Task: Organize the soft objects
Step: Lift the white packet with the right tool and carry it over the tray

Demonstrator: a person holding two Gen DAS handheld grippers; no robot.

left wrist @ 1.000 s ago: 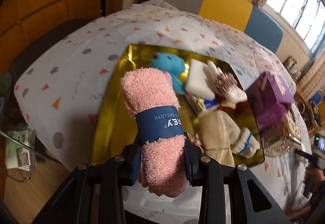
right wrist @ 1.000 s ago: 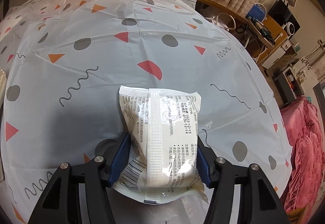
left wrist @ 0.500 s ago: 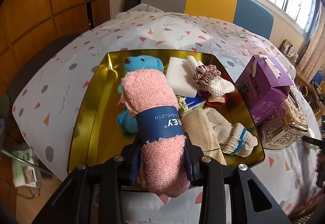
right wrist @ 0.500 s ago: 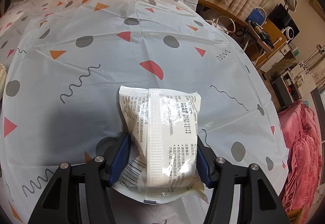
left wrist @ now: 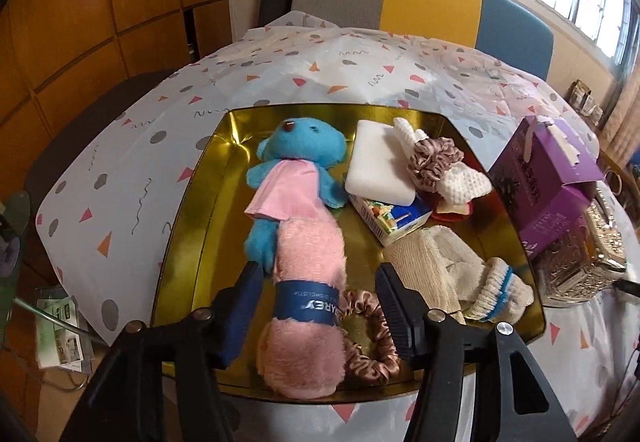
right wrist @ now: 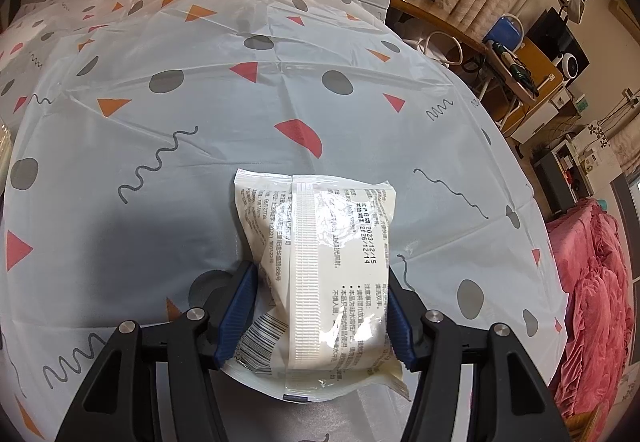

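Fingers (left wrist: 244, 306) of your left gripper (left wrist: 318, 308) have just been opening and now stand clear either side of the pink fleece dishcloth roll (left wrist: 310, 306), which lies released in the gold tray (left wrist: 192, 226), one end against the blue plush bear (left wrist: 296, 169) and a satin scrunchie (left wrist: 370, 338) beside it. That item looks delivered, while your right gripper (right wrist: 320, 316) clamps the crinkly white sealed packet (right wrist: 320, 262) above the spotted plastic tablecloth (right wrist: 160, 121), away from the tray. Beyond sit a white sponge block (left wrist: 378, 165), knitted socks (left wrist: 476, 278) and a purple box (left wrist: 548, 181).
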